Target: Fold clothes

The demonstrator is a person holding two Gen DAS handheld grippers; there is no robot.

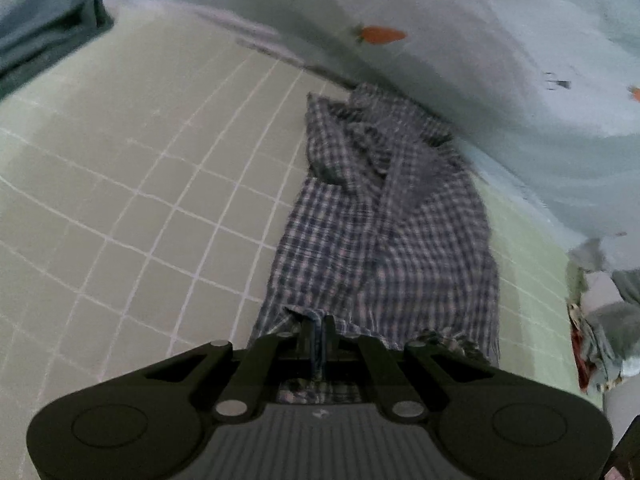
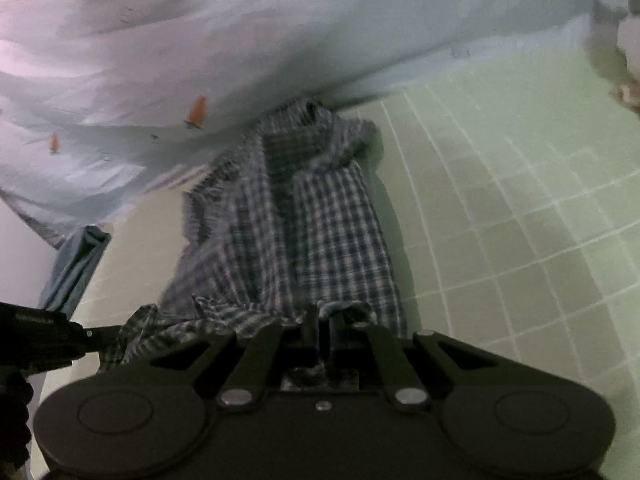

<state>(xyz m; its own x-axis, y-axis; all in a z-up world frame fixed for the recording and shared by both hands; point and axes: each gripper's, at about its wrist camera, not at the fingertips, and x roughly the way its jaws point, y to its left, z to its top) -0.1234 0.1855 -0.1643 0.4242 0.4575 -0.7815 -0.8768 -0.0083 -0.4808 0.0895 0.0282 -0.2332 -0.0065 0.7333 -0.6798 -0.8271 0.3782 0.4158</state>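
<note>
the left gripper (image 1: 319,322) and the right gripper (image 2: 323,314) each are closed on the near edge of the plaid shirt (image 1: 384,216), which stretches ahead over the green grid mat (image 1: 140,184).

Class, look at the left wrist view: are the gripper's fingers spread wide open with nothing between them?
No. The left gripper has its fingers closed together, pinching the near edge of the plaid shirt.

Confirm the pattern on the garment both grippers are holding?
Small plaid check, dark blue and white, on the shirt. Clearest in the right wrist view.
</note>
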